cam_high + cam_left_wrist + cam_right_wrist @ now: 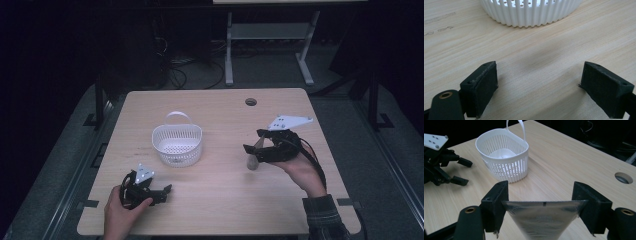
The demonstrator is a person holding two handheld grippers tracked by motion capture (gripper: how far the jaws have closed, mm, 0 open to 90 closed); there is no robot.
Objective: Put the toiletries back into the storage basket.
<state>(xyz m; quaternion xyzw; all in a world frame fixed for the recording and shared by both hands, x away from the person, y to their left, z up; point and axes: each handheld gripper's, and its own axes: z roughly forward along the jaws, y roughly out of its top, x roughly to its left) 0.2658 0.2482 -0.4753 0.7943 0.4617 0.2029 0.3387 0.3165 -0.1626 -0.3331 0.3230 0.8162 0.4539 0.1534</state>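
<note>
Right gripper (541,202) at 3 o'clock on my light wooden bench (225,200), clamped on a silvery crimped-end tube (541,217) lifted off it. Left gripper (539,85) spread, holding nothing, at 7 o'clock. White slotted plastic basket (177,145) sits mid-bench.

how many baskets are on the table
1. The white slotted plastic basket with a loop handle stands on the light wooden table, left of centre, between the left claw and the right claw, which holds a silvery foil tube.
</note>
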